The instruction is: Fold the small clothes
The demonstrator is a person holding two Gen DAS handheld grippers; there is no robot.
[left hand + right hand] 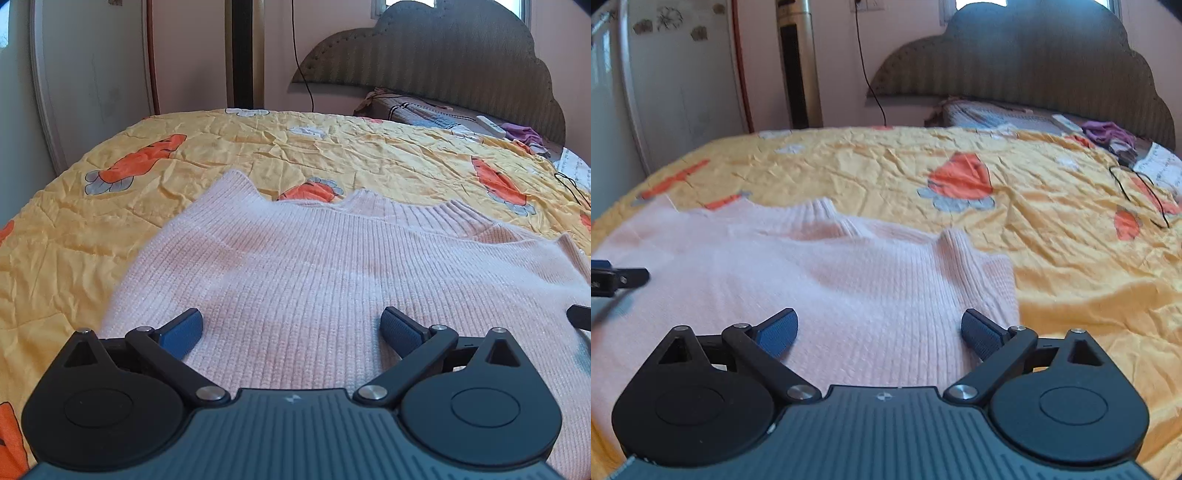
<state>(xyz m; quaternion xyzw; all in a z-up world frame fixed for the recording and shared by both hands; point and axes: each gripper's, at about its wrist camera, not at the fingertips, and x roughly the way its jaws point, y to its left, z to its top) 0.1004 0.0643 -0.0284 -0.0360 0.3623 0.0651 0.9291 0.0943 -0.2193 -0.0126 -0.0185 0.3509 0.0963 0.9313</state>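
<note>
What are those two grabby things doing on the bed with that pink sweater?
A person is holding two grippers over a pink sweater spread on a yellow carrot-print quilt. The left gripper and right gripper are both wide open above the knit, gripping nothing yet. The sweater looks partly folded, sleeves tucked in.

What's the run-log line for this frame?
left gripper: open, over pink sweater | right gripper: open, nothing gripped | sweater flat on yellow bedspread

Your left claw [291, 334] and right claw [880, 334] both angle downward side by side, jaws spread wide, gripping nothing.
</note>
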